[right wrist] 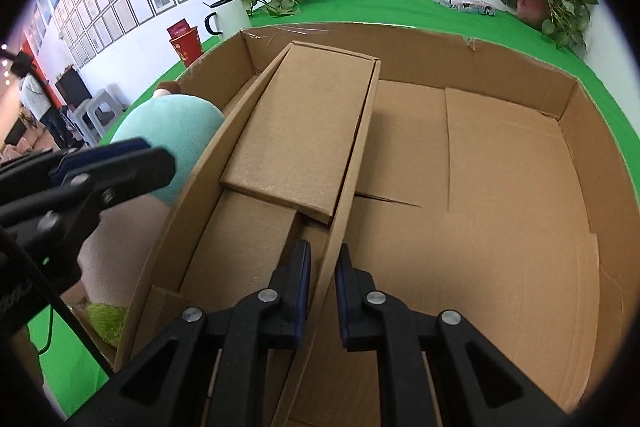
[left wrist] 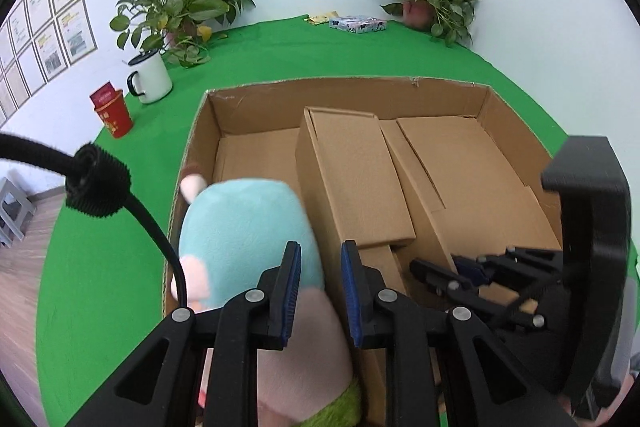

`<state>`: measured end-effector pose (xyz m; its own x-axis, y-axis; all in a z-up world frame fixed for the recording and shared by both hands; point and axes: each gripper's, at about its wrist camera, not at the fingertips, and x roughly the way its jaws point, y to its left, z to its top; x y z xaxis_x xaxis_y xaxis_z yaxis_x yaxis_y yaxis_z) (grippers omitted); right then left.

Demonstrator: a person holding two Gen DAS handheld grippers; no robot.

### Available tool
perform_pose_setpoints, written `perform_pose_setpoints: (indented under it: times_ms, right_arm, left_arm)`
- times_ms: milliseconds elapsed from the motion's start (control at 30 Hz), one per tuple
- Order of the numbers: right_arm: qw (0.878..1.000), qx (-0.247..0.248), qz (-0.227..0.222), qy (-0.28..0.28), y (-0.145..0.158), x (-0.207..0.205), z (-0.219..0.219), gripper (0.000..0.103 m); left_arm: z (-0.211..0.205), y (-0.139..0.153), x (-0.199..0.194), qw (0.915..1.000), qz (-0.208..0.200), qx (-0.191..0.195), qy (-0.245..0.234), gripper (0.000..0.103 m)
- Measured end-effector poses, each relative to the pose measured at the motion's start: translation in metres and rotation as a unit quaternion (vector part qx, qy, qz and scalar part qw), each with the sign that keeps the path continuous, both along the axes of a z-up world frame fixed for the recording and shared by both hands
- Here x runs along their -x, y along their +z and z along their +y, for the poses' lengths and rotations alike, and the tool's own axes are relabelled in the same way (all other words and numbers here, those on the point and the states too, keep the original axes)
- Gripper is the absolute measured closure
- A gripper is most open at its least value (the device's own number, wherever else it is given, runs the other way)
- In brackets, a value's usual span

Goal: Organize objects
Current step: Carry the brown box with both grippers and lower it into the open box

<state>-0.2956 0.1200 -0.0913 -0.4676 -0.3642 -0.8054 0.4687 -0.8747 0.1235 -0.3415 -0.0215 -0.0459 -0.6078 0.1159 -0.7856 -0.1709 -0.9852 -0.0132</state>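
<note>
The small carton (right wrist: pixel 304 131) sat inside the big box (right wrist: pixel 576 163) on the green table (left wrist: pixel 120 227). The left gripper (left wrist: pixel 320 291) and the right gripper (right wrist: pixel 323 291) each clenched one of its walls; a plush toy (left wrist: pixel 244 227) lay just beside it.

green table (left wrist: pixel 320 59) | on it: big carton (left wrist: pixel 344 85), white mug (left wrist: pixel 151 77), red cup (left wrist: pixel 114 117), 2 potted plants (left wrist: pixel 182 7)

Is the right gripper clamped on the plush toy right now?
No, the right gripper pinches the side wall of the small cardboard box, while the plush toy sits left of that box.
</note>
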Motion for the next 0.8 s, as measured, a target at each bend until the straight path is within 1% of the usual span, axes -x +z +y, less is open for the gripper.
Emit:
perform_pose_setpoints:
  times_ms: [100,200,267,333,367,433,500,567,600,633,667,700,733,767,800]
  right_arm:
    - [1.000,-0.016,-0.002,0.003,-0.002,0.001,-0.003,0.092]
    - [0.999,-0.031,0.001,0.009,-0.003,0.000,-0.006,0.091]
    - [0.999,-0.034,-0.002,0.017,-0.004,-0.001,-0.009,0.088]
    - [0.999,-0.033,-0.002,0.023,-0.004,-0.001,-0.012,0.083]
    - [0.999,-0.033,0.000,0.025,-0.004,-0.002,-0.013,0.083]
    - [0.999,-0.035,0.005,0.021,-0.004,-0.003,-0.013,0.083]
    - [0.999,-0.033,0.018,0.004,0.000,-0.006,-0.009,0.083]
    - [0.999,-0.021,0.034,0.001,0.008,-0.012,-0.005,0.083]
    - [0.999,-0.012,0.037,0.003,0.012,-0.015,-0.004,0.078]
    - [0.999,-0.005,0.042,0.005,0.017,-0.019,-0.002,0.066]
    - [0.999,-0.004,0.049,0.003,0.021,-0.023,0.000,0.057]
    - [0.998,-0.009,0.060,-0.005,0.027,-0.029,0.002,0.041]
    - [0.997,-0.014,0.069,-0.016,0.032,-0.036,0.006,0.035]
    - [0.997,-0.015,0.073,-0.023,0.035,-0.041,0.011,0.031]
    - [0.997,-0.012,0.074,-0.030,0.038,-0.049,0.018,0.028]
  left_arm:
    - [-0.011,0.002,-0.008,0.9998,0.001,-0.022,-0.001,0.083]
    - [-0.020,0.008,-0.017,0.9995,0.012,-0.031,0.002,0.083]
    - [-0.025,0.013,-0.021,0.9989,0.018,-0.043,0.001,0.083]
    - [-0.030,0.017,-0.025,0.9985,0.023,-0.051,0.002,0.083]
    - [-0.030,0.019,-0.028,0.9984,0.025,-0.051,0.003,0.083]
    - [-0.036,0.023,-0.034,0.9980,0.031,-0.055,0.009,0.083]
    - [-0.042,0.028,-0.043,0.9970,0.045,-0.059,0.022,0.081]
    - [-0.047,0.031,-0.051,0.9962,0.052,-0.064,0.027,0.076]
    - [-0.048,0.032,-0.056,0.9961,0.055,-0.063,0.027,0.074]
    - [-0.047,0.033,-0.060,0.9962,0.058,-0.060,0.026,0.072]
    - [-0.045,0.034,-0.064,0.9963,0.061,-0.055,0.024,0.069]
    - [-0.043,0.036,-0.071,0.9963,0.066,-0.050,0.021,0.063]
    - [-0.040,0.037,-0.078,0.9960,0.073,-0.050,0.017,0.059]
    - [-0.038,0.039,-0.084,0.9954,0.080,-0.051,0.014,0.048]
    - [-0.036,0.041,-0.091,0.9943,0.091,-0.054,0.013,0.034]
